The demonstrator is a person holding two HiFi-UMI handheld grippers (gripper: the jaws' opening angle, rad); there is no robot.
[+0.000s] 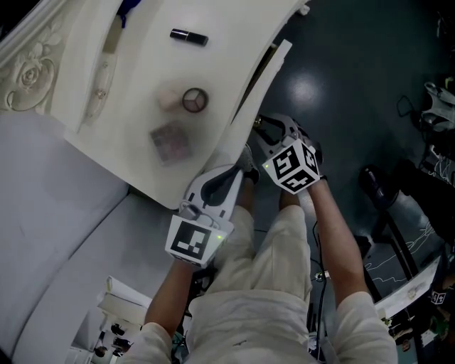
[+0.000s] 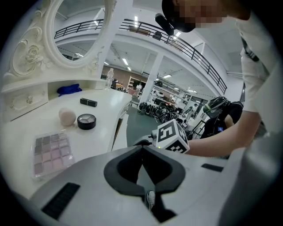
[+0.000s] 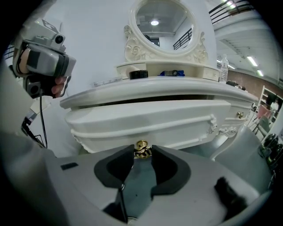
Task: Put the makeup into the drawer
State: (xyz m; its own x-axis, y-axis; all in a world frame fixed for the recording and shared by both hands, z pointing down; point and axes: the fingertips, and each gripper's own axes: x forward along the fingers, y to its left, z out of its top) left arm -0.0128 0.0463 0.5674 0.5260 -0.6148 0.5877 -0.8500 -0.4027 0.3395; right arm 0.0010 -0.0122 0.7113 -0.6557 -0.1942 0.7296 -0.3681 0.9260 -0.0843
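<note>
As right hand-held gripper [image 3: 142, 154] grips drawer knob [image 3: 141, 148], left hand-held gripper [image 2: 142, 152] clenched, makeup [image 3: 138, 74] above.

blue cloth [image 1: 128, 8]: cut by top edge | round beige makeup sponge [image 1: 169, 98]: blurred | white drawer [image 3: 146, 118]: inside hidden

The person wears a white short-sleeved shirt [image 1: 274, 323] and light trousers [image 1: 284, 234]. The grey headset [image 3: 42, 62] has a boxy front and a small camera on top; a thin black cable [image 3: 41, 106] hangs from it. The left gripper [image 1: 244, 162] and right gripper [image 1: 261, 126] have light grey moulded shells and black jaw pads [image 2: 126, 167]. Each carries a marker cube [image 1: 293, 166] with black-and-white square codes. A green light [image 1: 221, 237] glows beside the left cube.
</note>
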